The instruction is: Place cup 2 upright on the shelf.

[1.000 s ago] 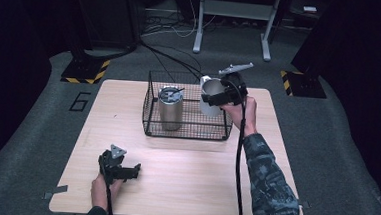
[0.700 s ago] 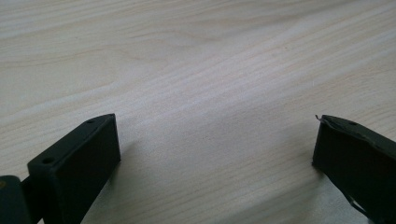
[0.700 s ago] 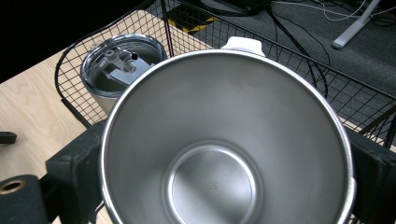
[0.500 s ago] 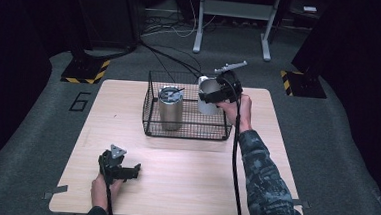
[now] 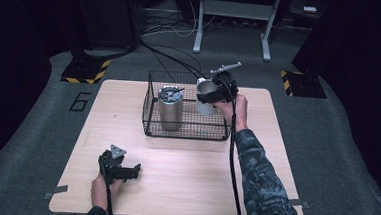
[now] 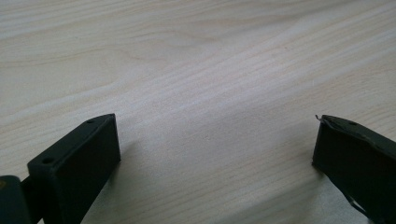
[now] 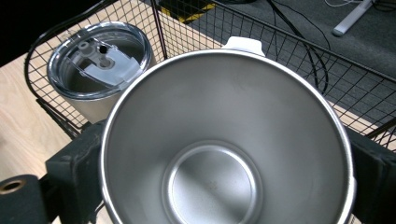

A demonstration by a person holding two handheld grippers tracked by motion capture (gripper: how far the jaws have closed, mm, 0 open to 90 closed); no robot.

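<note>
My right gripper [image 5: 210, 96] is shut on an open steel cup [image 5: 206, 102] [image 7: 224, 154], holding it upright over the right part of a black wire basket [image 5: 187, 130]; its jaws press the cup's sides. A second steel tumbler [image 5: 170, 108] [image 7: 100, 65] with a clear lid stands inside the basket at the left. My left gripper [image 5: 133, 171] [image 6: 215, 154] rests low on the wooden table [image 5: 184, 182] near its front left, open, with bare wood between its jaws.
The basket [image 7: 196, 28] stands at the table's back centre. Cables [image 5: 171, 56] and a metal stand's legs [image 5: 233, 35] lie on the dark floor behind. Yellow-black striped plates [image 5: 85, 71] sit at both back corners.
The right gripper has carried the open cup slightly left and lower, toward the basket's right part. The left gripper has stayed still.
</note>
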